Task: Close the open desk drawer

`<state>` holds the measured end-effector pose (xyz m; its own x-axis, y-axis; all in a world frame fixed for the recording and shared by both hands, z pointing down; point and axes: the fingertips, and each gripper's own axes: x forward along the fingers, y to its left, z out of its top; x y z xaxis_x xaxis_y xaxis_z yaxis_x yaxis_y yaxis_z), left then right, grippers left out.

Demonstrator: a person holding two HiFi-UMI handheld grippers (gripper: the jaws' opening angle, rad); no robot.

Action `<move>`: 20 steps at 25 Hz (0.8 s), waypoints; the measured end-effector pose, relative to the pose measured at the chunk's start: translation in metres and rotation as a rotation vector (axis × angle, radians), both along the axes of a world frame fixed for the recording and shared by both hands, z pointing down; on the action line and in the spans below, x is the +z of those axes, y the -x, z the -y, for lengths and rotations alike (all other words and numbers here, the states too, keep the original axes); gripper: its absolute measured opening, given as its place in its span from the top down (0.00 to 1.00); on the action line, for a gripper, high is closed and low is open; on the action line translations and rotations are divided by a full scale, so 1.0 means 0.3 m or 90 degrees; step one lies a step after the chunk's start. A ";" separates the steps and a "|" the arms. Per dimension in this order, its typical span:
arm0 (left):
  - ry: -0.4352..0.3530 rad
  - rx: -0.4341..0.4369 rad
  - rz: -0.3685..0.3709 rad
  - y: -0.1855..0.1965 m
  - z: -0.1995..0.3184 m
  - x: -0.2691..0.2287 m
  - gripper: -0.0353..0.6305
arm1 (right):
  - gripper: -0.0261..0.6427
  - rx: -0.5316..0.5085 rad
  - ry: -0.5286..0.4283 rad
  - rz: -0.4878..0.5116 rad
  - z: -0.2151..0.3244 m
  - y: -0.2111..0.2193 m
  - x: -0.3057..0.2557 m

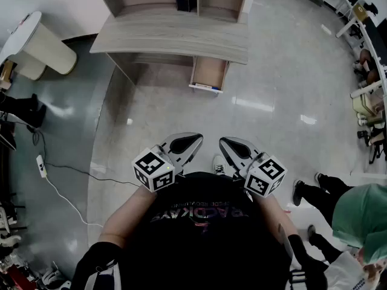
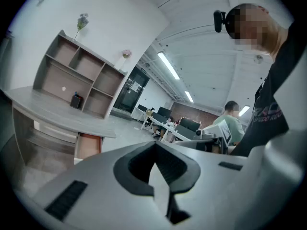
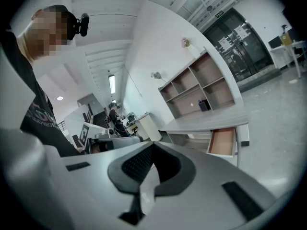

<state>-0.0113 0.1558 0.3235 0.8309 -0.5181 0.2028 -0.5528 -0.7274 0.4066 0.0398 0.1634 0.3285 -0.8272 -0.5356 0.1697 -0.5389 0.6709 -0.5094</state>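
Note:
A grey wooden desk [image 1: 175, 38] with a shelf unit on top stands far ahead of me. Under its right end an open drawer [image 1: 209, 74] is pulled out, its orange-brown inside showing. The drawer [image 2: 88, 146] appears at the left in the left gripper view and as the drawer [image 3: 223, 142] right of centre in the right gripper view. Both grippers are held close to my body, well short of the desk. My left gripper [image 1: 195, 140] is shut and empty. My right gripper [image 1: 226, 141] is shut and empty too.
A white round table [image 1: 27, 38] stands at the left, with a power strip and cable [image 1: 42, 165] on the floor below it. A person in green [image 1: 357, 216] stands at the lower right. White desks and chairs [image 1: 369, 59] line the right edge. A small black box [image 1: 184, 2] sits on the desk shelf.

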 end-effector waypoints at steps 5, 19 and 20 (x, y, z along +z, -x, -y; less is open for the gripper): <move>0.001 -0.001 0.000 0.000 0.001 0.003 0.93 | 0.94 -0.002 0.001 0.000 0.002 0.000 0.003; 0.012 -0.005 0.002 0.007 0.005 0.014 0.93 | 0.94 -0.017 0.009 0.018 0.004 0.015 0.006; 0.012 -0.006 0.001 0.008 0.005 0.014 0.93 | 0.94 -0.019 0.007 0.018 0.003 0.017 0.005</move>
